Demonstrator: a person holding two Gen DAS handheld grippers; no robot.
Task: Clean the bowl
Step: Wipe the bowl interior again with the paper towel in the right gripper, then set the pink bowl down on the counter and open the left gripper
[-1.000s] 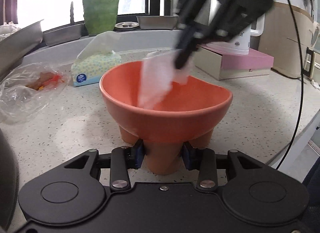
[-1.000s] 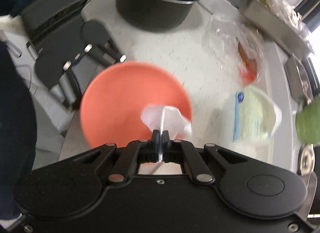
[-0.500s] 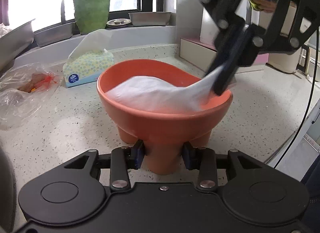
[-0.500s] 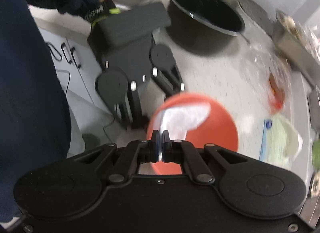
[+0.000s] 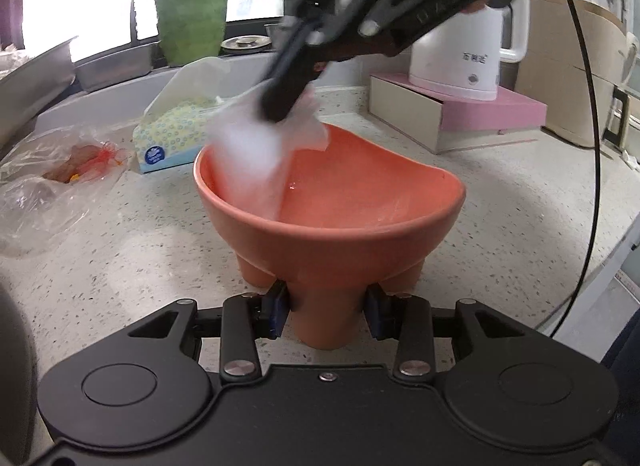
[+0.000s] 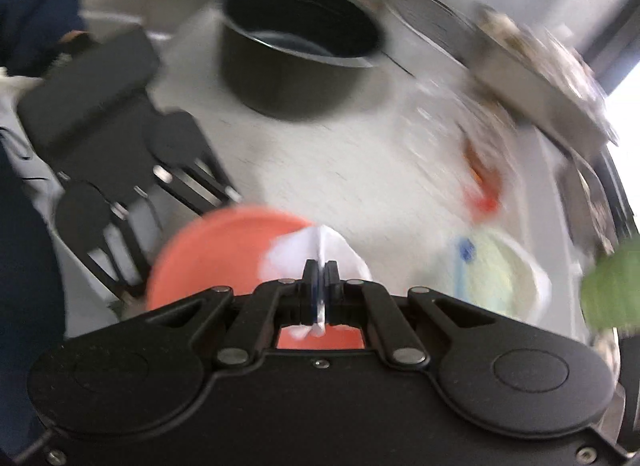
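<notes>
The orange bowl point(image 5: 332, 225) stands on the speckled counter point(image 5: 120, 258), one of its feet clamped by the left gripper point(image 5: 326, 306). The right gripper point(image 6: 320, 266) pinches a white tissue point(image 5: 260, 153) (blurred), apparently pressed against the bowl's inner left wall beside the tissue box point(image 5: 172, 133).

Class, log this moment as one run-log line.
left gripper: shut on bowl foot | right gripper: shut on tissue | tissue against inner wall
</notes>
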